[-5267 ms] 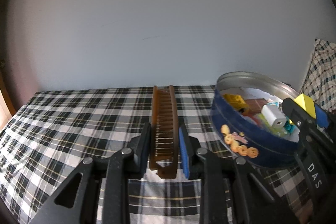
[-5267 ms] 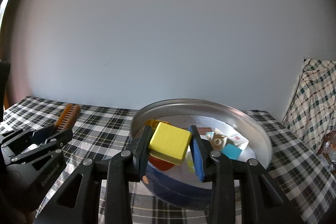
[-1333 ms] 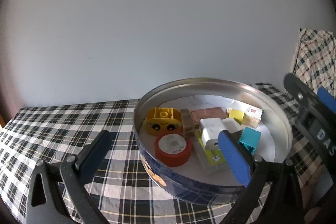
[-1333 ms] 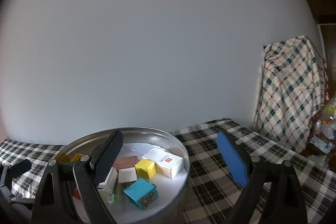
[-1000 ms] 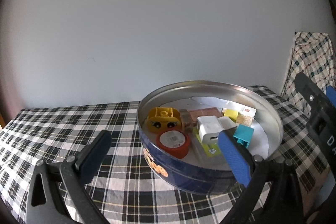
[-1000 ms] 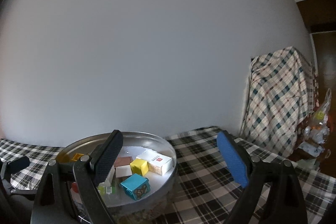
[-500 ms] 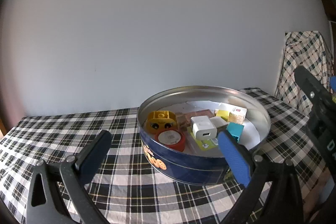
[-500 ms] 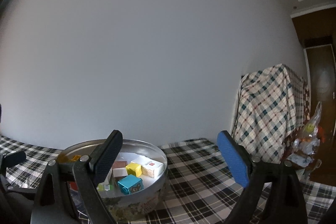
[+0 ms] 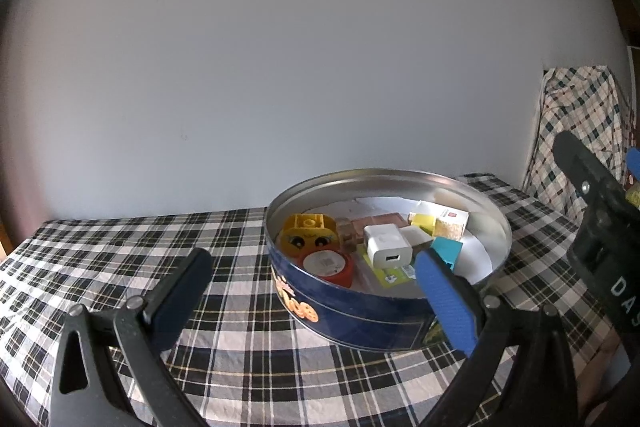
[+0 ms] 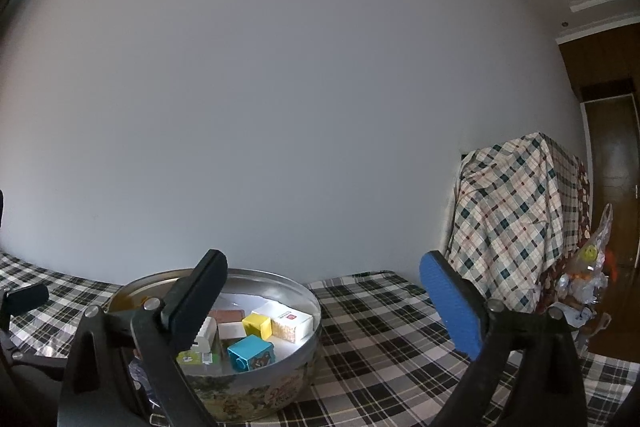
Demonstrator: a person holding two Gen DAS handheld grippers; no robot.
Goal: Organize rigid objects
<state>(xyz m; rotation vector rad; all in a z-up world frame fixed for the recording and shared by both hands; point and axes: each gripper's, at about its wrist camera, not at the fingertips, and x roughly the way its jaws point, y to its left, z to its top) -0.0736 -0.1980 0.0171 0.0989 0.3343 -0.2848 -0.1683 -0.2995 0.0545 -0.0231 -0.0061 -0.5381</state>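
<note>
Tin [image 9: 360, 315]: holds the sorted pieces, so nothing's loose | left gripper [image 9: 316, 291]: you hold it released, empty, near tin | right gripper [image 10: 324, 299]: jaws opening, nothing between them

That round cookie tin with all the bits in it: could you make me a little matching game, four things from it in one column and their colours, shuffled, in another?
All four lie inside the round tin on the checked cloth.

Things:
1. toy brick with cartoon eyes
2. round tape-like roll
3. plug-in charger
4. cube nearest the right gripper

Colours:
A. white
B. teal blue
C. yellow-orange
D. red with a white top

Pairs: 1-C, 2-D, 3-A, 4-B
</note>
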